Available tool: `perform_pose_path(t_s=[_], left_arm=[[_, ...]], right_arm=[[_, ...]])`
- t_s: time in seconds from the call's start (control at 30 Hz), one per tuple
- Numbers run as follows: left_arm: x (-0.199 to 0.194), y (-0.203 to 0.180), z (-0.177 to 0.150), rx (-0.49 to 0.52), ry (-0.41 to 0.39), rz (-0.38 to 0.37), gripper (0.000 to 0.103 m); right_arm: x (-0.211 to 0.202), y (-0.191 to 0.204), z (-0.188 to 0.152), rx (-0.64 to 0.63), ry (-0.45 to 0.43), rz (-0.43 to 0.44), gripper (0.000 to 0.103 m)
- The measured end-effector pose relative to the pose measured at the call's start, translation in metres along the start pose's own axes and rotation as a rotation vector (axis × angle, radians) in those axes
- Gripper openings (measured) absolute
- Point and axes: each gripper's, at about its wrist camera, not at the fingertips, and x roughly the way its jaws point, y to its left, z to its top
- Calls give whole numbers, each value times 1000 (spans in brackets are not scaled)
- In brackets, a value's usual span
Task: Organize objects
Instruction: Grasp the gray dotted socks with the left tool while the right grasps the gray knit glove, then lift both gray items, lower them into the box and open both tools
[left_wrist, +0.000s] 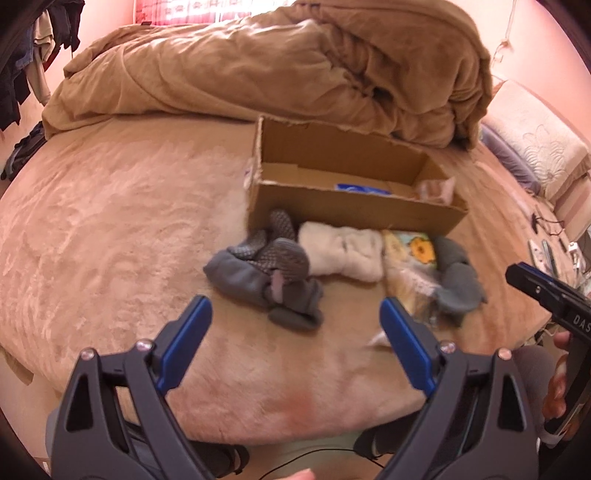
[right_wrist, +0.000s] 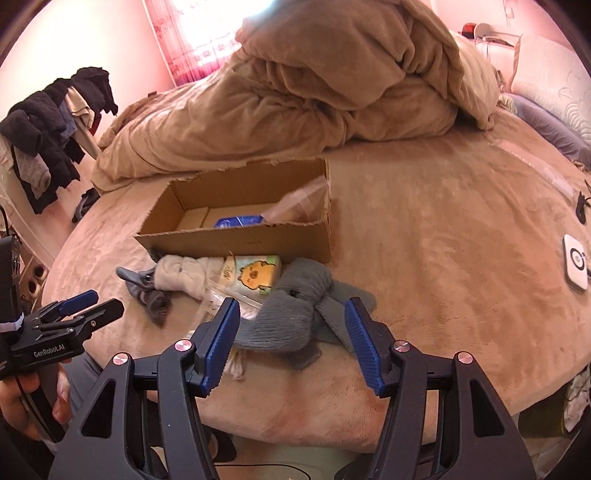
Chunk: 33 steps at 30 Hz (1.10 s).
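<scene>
A cardboard box (left_wrist: 354, 212) sits open on the bed (left_wrist: 110, 229), just in front of a heaped brown duvet (left_wrist: 280, 62). Inside the box lie a blue packet (right_wrist: 238, 221) and a clear plastic bag (right_wrist: 299, 203) leaning at its right end.

Along the box's near wall, toward the bed's near edge, runs a row of soft things. At the left end is a pile of dark grey socks (left_wrist: 273, 273); next to it, touching, a white fluffy bundle (left_wrist: 343, 254); then a tissue pack (right_wrist: 255, 275) printed with a yellow cartoon figure, resting on a clear bag (right_wrist: 218, 295); and at the right end a grey knitted bundle (right_wrist: 291, 314).

The left gripper (left_wrist: 295, 321) hovers over the bed's near edge with its blue fingers (left_wrist: 188, 332) spread wide and holding nothing, aimed at the dark socks. The right gripper (right_wrist: 291, 332) also has its fingers (right_wrist: 221, 339) wide apart; the grey knitted bundle lies between them in the right wrist view, though whether either pad touches it cannot be told.

A white device (right_wrist: 575, 264) lies near the bed's right edge. Dark clothes (right_wrist: 48, 122) hang at the left of the room.
</scene>
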Motion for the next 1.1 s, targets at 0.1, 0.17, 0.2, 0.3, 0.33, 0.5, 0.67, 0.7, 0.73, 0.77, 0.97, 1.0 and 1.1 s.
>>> perform_pose_path(t_s=[0.1,0.17,0.2,0.3,0.33,0.5,0.67,0.7,0.73,0.77,0.97,1.0,1.1], left_arm=[[17,5,3,1,20,13,93],[30,8,3,4,36,25,93],[38,10,3,7,49,34,93],[61,12,1,18,88,55,93],[67,13,0,22,100,60,93],[84,12,-5,65,92,81,93],[81,11,-6,73,74,89,80],[78,11,-6,68,68,85,75],[76,12,-6,64,66,82,66],[73,13,-6,57,65,80,58],[54,12,-4,37,48,66,44],[51,11,-2,35,43,62,43],[37,10,0,33,26,49,42]], right_arm=[[15,-4,-1,8,26,3,62],[26,-7,0,12,44,6,62],[31,-8,-1,14,48,4,62],[49,-12,-1,19,77,9,62],[55,-13,-1,21,86,12,62],[78,-19,-2,35,110,52,65],[89,-19,-2,41,121,69,65],[89,-18,-2,37,122,70,56],[89,-16,-2,31,126,82,51],[89,-12,-2,20,131,89,47],[75,-12,-1,28,110,64,41],[70,-12,-1,24,101,57,41],[52,-10,2,15,74,42,41]])
